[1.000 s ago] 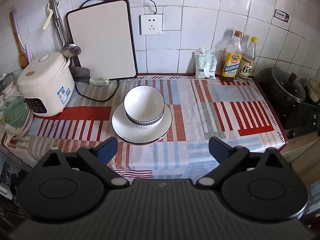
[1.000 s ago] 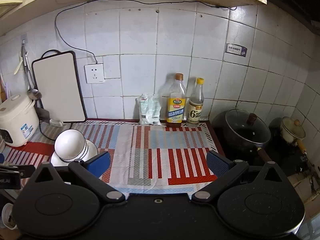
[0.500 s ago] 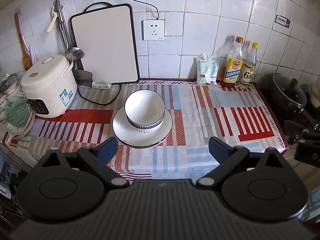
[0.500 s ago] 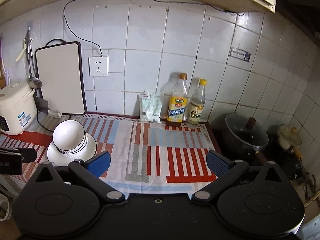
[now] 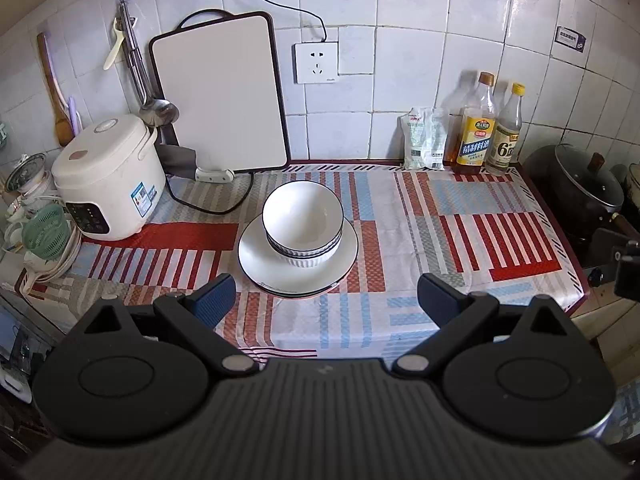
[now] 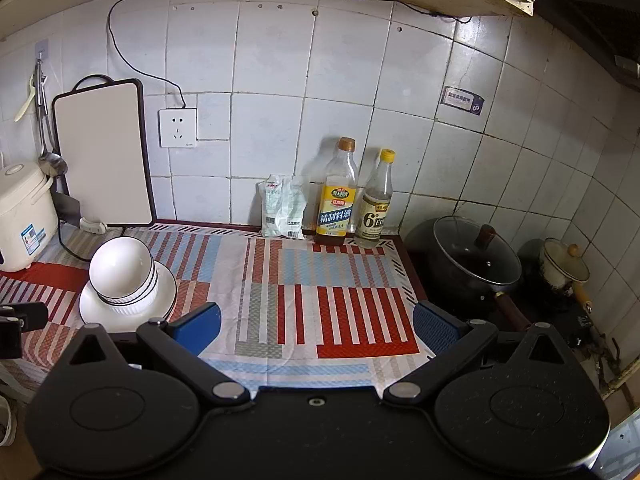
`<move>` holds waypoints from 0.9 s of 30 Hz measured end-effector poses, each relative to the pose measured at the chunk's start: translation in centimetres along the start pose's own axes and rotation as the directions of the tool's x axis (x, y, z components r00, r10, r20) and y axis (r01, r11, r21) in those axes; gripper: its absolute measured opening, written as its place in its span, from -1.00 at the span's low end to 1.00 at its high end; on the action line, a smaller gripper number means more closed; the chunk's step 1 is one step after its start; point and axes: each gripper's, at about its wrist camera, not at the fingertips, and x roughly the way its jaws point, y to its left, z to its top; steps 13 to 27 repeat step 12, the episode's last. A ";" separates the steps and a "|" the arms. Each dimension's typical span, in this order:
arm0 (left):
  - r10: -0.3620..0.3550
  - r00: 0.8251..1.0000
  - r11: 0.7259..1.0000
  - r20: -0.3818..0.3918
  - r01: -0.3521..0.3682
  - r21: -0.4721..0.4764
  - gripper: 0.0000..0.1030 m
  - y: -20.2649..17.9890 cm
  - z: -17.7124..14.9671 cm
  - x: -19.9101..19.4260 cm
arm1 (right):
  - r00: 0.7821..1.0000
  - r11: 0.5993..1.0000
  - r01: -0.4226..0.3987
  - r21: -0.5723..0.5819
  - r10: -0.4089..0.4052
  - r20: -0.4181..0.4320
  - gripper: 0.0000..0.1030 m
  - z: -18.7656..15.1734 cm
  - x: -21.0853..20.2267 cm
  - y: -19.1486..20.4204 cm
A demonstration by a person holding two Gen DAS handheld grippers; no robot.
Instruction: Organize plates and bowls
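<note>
White bowls (image 5: pixel 303 216) with dark rims sit nested on a small stack of white plates (image 5: pixel 256 258) in the middle of the patterned cloth. My left gripper (image 5: pixel 324 300) hangs open just in front of the stack, nothing between its fingers. From the right wrist view the same bowls (image 6: pixel 120 270) and plates (image 6: pixel 166 294) lie at the left, and my right gripper (image 6: pixel 316 322) stands open over bare cloth to their right, holding nothing.
A rice cooker (image 5: pixel 108 178) stands at the left, with a cutting board (image 5: pixel 220 96) leaning on the tiled wall behind. Two bottles (image 5: pixel 490 126) and a packet (image 5: pixel 424 140) line the back right. A lidded black pot (image 6: pixel 476 264) and small enamel pot (image 6: pixel 564 266) sit right of the counter edge.
Both grippers have drawn back and risen a little, so the counter looks farther off. The bowls and plates have stayed put. Both grippers remain open.
</note>
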 end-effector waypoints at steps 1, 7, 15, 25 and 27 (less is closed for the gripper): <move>-0.003 1.000 1.000 0.000 0.003 -0.001 0.91 0.0 0.0 0.0 | 1.000 1.000 -0.003 0.001 0.003 -0.001 1.00 0.0 0.1 0.0; -0.001 1.000 1.000 0.002 0.001 -0.005 0.91 0.1 0.0 0.1 | 1.000 1.000 -0.017 -0.007 0.017 -0.021 1.00 -0.2 0.5 0.5; 0.012 1.000 1.000 0.005 -0.012 -0.004 0.91 -0.1 0.2 0.0 | 0.999 1.000 -0.022 -0.010 0.022 -0.023 1.00 0.0 0.8 0.5; 0.012 1.000 1.000 0.005 -0.012 -0.004 0.91 -0.1 0.2 0.0 | 0.999 1.000 -0.022 -0.010 0.022 -0.023 1.00 0.0 0.8 0.5; 0.012 1.000 1.000 0.005 -0.012 -0.004 0.91 -0.1 0.2 0.0 | 0.999 1.000 -0.022 -0.010 0.022 -0.023 1.00 0.0 0.8 0.5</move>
